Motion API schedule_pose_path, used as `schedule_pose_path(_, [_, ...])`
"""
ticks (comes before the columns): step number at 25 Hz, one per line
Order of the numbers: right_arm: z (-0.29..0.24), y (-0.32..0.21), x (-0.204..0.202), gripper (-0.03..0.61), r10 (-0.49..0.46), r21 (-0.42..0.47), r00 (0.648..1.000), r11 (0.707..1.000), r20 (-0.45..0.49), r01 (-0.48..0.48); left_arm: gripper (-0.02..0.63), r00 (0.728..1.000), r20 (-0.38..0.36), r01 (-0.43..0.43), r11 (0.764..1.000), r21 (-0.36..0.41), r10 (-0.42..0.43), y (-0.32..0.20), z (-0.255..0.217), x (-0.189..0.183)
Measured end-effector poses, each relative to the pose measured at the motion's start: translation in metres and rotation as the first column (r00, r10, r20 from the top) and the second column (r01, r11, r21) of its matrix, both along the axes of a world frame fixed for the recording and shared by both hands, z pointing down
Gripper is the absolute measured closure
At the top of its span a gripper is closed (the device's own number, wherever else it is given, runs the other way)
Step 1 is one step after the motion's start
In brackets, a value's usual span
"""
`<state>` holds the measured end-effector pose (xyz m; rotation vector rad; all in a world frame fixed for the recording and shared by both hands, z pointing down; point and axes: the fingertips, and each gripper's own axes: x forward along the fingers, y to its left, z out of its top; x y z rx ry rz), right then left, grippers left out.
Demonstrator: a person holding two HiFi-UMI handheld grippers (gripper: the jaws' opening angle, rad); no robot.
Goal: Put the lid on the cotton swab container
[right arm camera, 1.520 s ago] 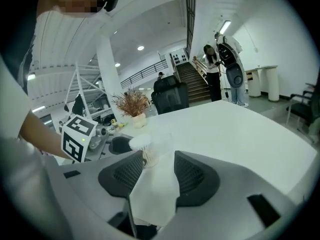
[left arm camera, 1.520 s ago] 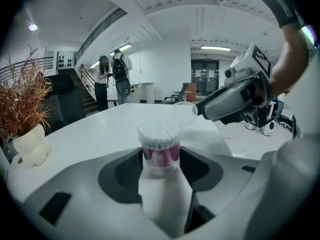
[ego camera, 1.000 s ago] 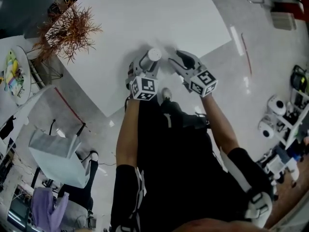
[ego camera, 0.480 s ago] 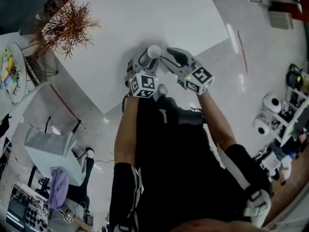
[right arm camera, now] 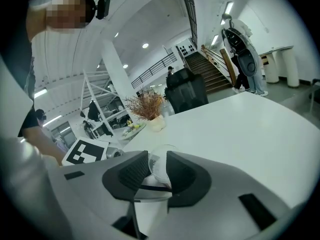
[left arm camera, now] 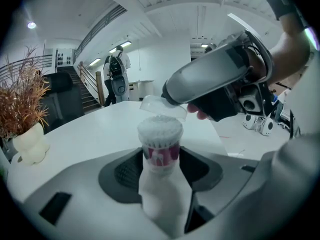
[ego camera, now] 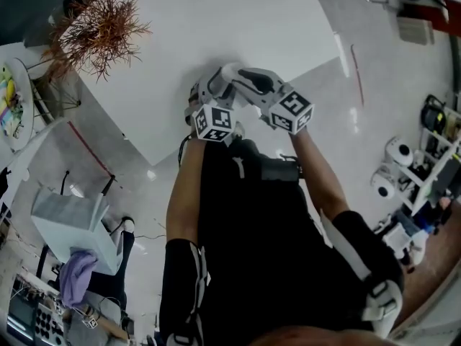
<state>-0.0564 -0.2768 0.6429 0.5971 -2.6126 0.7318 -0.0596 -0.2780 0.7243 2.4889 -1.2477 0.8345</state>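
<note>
The left gripper (left arm camera: 160, 171) is gripping the container (left arm camera: 160, 136), with its two jaws pressing on the white body from either side. The container is standing upright between them with its top open, showing the packed white swab tips above a red label band. In the head view both grippers are meeting over the white desk (ego camera: 216, 20), close to the edge nearest the person.

The right gripper (right arm camera: 157, 171) is gripping the lid (left arm camera: 162, 106), a small clear cap, between its ribbed pads. Its jaws have just been closing, with the lid between them. It is reaching in from the right and holding the lid tilted just above the swab tips. Whether the lid's rim is touching them cannot be told. The lid is not yet sitting on the container.

A dry, rust-coloured plant (ego camera: 97, 27) in a white pot (left arm camera: 30, 145) is standing on the far left of the desk, well apart from the grippers.
</note>
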Motion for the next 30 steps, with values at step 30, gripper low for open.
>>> schedule_pose_path(30, [0.015,0.004,-0.016,0.506,-0.076,0.07,0.951,0.992,-0.301,0.101,0.383,0.999,-0.028,-0.042,0.999,-0.031,0.041,0.003,0.0,0.002])
